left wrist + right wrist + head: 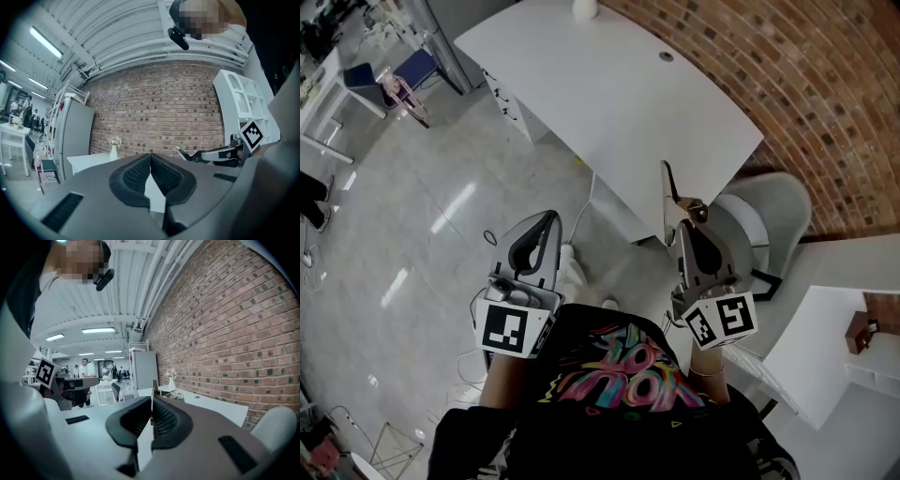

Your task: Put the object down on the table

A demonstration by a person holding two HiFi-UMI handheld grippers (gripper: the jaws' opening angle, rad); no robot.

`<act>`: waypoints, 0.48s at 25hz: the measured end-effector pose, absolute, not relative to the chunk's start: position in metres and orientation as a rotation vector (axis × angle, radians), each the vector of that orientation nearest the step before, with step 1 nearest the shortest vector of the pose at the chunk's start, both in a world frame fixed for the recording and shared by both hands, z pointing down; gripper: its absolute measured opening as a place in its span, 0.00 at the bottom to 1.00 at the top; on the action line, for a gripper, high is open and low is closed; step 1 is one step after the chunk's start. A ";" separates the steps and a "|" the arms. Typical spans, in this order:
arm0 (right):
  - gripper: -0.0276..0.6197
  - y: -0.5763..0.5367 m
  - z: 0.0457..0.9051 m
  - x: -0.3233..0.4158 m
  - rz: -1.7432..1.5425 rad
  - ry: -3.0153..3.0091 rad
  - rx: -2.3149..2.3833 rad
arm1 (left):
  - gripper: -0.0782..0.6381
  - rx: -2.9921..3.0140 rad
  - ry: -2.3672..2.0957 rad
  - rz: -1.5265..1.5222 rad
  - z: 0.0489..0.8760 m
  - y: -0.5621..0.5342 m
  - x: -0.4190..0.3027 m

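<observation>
The left gripper [547,221] had its jaws shut together on nothing. The right gripper [682,225] pinched a thin metal object [667,187], held clear of the table [609,84] at its near edge. A vase [114,151] stood at the far end.

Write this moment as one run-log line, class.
left gripper: shut, empty | right gripper: shut on thin metal object | white table: object not yet down

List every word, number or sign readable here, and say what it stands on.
No text can be read for certain.
Shirt: colourful stylised lettering, not legible.
Left gripper and right gripper: black-and-white square markers, patterns only, no words.
White table, near edge: small dark marks, too small to read.
Metal object in the right gripper: no print visible.
</observation>
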State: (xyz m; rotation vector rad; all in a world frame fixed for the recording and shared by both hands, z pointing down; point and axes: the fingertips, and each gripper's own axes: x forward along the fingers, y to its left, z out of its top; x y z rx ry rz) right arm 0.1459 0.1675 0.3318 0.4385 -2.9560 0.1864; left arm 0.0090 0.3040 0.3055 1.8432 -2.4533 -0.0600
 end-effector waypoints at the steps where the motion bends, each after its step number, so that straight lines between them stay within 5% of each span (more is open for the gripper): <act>1: 0.07 0.163 0.331 0.131 0.176 -2.954 0.446 | 0.14 1.864 -2.443 -0.053 0.304 0.297 -0.007; 12: 0.08 0.114 0.333 0.021 0.236 -2.893 0.665 | 0.14 2.012 -2.285 -0.012 0.308 0.229 -0.139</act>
